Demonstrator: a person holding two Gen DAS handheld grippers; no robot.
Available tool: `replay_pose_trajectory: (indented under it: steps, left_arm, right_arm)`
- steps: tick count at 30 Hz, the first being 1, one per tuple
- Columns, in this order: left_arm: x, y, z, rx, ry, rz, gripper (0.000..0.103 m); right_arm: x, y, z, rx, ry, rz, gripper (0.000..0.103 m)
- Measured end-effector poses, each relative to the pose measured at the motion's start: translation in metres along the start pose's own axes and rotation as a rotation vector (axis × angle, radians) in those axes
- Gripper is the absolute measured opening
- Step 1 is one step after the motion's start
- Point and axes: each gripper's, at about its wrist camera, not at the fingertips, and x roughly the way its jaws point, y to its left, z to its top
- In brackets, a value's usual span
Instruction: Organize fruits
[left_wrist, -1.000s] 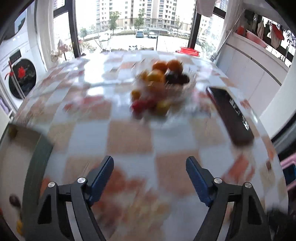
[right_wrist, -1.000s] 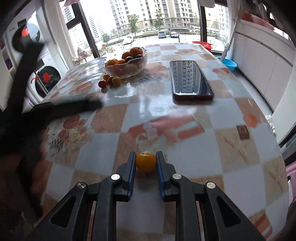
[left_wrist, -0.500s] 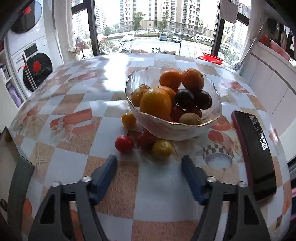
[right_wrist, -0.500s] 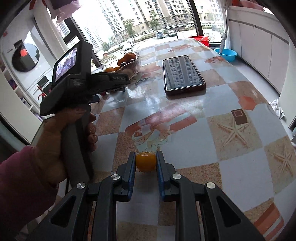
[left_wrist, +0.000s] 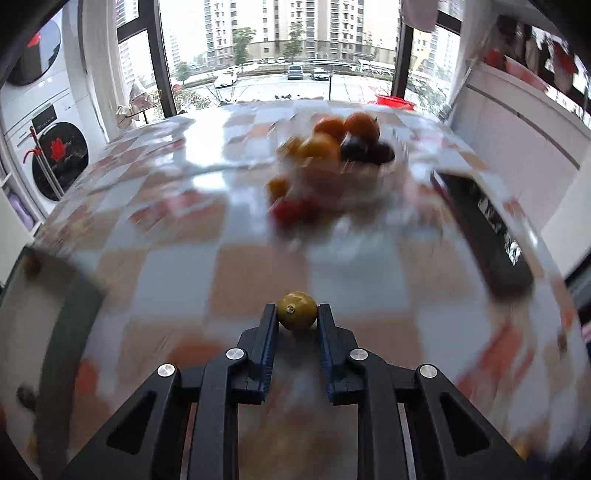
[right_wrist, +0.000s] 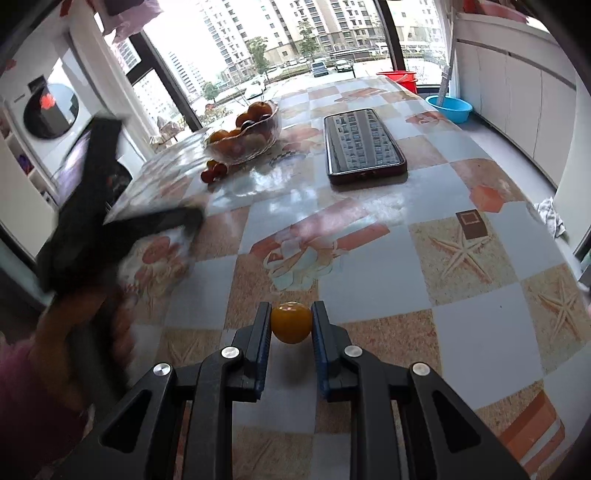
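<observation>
- Left claw (left_wrist: 297, 316) has just closed on a small yellow-green fruit (left_wrist: 297, 311), held near, above the bench (left_wrist: 258, 280).
- Right claw (right_wrist: 291, 323) grips a small orange fruit (right_wrist: 291, 322).
- Both look light, smooth and bruisable; pinch gently across the middle.

**Two small fruits lifted, the rest by the bowl**

A small yellow-green fruit (left_wrist: 297, 311), round with a dark stem dimple, sits pinched between blue pads. A small orange fruit (right_wrist: 291, 322), smooth and round, is clamped likewise above the checked counter (right_wrist: 461, 302). Farther off, a clear glass bowl (right_wrist: 271, 127) stands upright, heaped with oranges (right_wrist: 258, 109) and dark plums (right_wrist: 264, 118). Red cherry tomatoes (right_wrist: 214, 172) lie on the counter just beside the bowl.
</observation>
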Motion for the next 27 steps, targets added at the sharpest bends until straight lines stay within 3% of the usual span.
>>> replay_pose_trajectory:
  steps: [6, 10, 19, 27]
  left_arm:
    - [-0.059, 0.049, -0.078, 0.004, -0.009, 0.036, 0.023]
    - [-0.076, 0.067, -0.104, 0.02, -0.042, 0.06, 0.023]
    - [-0.071, 0.078, -0.106, -0.025, -0.077, 0.016, 0.023]
    - [-0.073, 0.079, -0.11, -0.034, -0.083, 0.008, 0.023]
  right_arm:
    - [-0.003, 0.029, -0.017, -0.106, 0.004, -0.043, 0.023]
    - [-0.003, 0.048, -0.028, -0.151, 0.007, -0.042, 0.024]
    - [-0.006, 0.057, -0.042, -0.19, -0.036, -0.041, 0.024]
    - [-0.003, 0.07, -0.047, -0.26, -0.046, -0.115, 0.024]
